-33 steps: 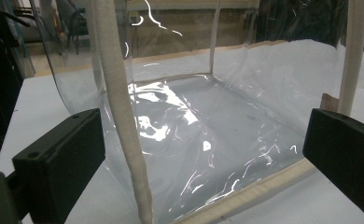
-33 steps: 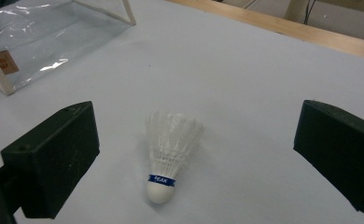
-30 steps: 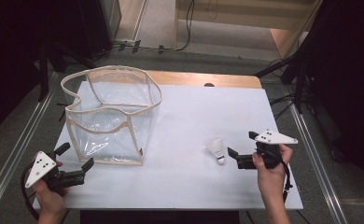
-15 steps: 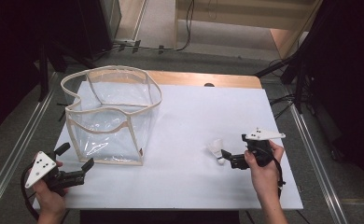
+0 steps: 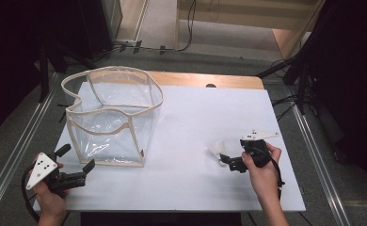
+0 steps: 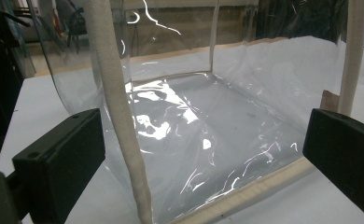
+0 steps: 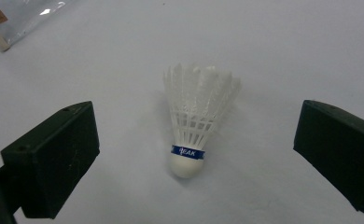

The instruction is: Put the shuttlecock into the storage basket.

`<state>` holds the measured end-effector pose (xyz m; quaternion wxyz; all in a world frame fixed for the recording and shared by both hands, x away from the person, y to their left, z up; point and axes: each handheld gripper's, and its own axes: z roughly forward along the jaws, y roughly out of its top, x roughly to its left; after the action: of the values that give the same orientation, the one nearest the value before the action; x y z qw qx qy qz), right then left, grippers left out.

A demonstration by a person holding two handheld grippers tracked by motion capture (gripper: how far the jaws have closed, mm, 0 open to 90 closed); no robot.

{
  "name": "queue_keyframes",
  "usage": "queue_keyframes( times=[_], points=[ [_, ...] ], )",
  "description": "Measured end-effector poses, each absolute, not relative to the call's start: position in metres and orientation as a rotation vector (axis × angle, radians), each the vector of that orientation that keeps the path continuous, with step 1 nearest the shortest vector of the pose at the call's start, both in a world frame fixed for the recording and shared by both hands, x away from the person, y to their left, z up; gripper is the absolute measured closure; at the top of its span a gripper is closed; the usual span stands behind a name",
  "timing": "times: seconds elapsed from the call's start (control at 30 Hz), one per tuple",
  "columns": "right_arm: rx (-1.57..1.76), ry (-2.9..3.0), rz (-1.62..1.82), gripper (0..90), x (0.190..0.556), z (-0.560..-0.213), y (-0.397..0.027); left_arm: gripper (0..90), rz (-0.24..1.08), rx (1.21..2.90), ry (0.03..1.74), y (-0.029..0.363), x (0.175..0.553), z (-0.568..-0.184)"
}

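A clear plastic bag (image 5: 113,120) with cream fabric trim stands open-topped on the left half of the white worktop (image 5: 191,117), its rim sagging into a wavy loop; its see-through walls and floor show nothing inside, only glare on creased film in the left claw view; a small brown tag sits at its near right corner. To the right, well apart from the bag, a white feather shuttlecock (image 5: 216,148) lies on the bare worktop; in the right claw view it shows a rounded white cork base pointed toward the camera, a blue band with lettering around the cork, and a flared skirt of white feathers fanning away. The right claw (image 5: 225,158), held in a hand at the worktop's right side, points at the shuttlecock from just beside it; its two black jaws stand wide apart on either side of the shuttlecock without touching it. The left claw (image 5: 78,162), held at the near left corner, faces the bag's front wall from close by; its jaws are likewise spread apart and grip nothing.
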<state>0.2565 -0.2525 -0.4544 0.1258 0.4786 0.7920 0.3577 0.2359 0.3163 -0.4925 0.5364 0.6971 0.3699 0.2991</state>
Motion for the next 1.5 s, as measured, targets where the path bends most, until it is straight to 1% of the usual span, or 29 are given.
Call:
queue_keyframes(
  times=[0.57,0.6,0.73,0.77,0.93,1.0,1.03,1.1,1.13,1.23,1.27,1.3,1.37,1.5],
  points=[
    [1.458,2.411,0.960,0.3,0.262,-0.469,-0.245,0.0,0.712,1.661,0.875,0.316,0.236,-0.492],
    [1.462,2.408,0.947,6.4,0.262,-0.469,-0.245,0.0,0.712,1.660,0.874,0.316,0.236,-0.492],
    [1.484,2.421,0.925,8.1,0.263,-0.471,-0.242,0.0,0.713,1.661,0.874,0.316,0.236,-0.492],
    [1.488,2.424,0.916,11.4,0.263,-0.472,-0.241,0.0,0.712,1.660,0.874,0.316,0.236,-0.492],
    [1.490,2.445,0.901,12.7,0.264,-0.475,-0.239,0.0,0.714,1.661,0.875,0.316,0.236,-0.492],
    [1.511,2.460,0.882,19.7,0.265,-0.477,-0.237,0.0,0.713,1.661,0.875,0.316,0.236,-0.492],
    [1.511,2.460,0.882,19.7,0.265,-0.477,-0.237,0.0,0.713,1.661,0.875,0.316,0.236,-0.492],
    [1.532,2.468,0.860,24.4,0.266,-0.480,-0.237,0.0,0.713,1.661,0.875,0.316,0.236,-0.492],
    [1.532,2.468,0.860,24.4,0.266,-0.480,-0.237,0.0,0.713,1.661,0.875,0.316,0.236,-0.492],
    [1.541,2.482,0.841,29.8,0.267,-0.483,-0.236,0.0,0.713,1.661,0.877,0.316,0.236,-0.492],
    [1.543,2.490,0.833,33.2,0.267,-0.484,-0.236,0.0,0.713,1.661,0.877,0.316,0.236,-0.492],
    [1.543,2.490,0.833,33.2,0.267,-0.484,-0.236,0.0,0.713,1.661,0.877,0.316,0.236,-0.492],
    [1.553,2.491,0.817,37.4,0.268,-0.485,-0.235,0.0,0.713,1.661,0.877,0.316,0.236,-0.492],
    [1.557,2.500,0.811,40.6,0.269,-0.486,-0.234,0.0,0.713,1.660,0.879,0.316,0.236,-0.492]
  ],
)
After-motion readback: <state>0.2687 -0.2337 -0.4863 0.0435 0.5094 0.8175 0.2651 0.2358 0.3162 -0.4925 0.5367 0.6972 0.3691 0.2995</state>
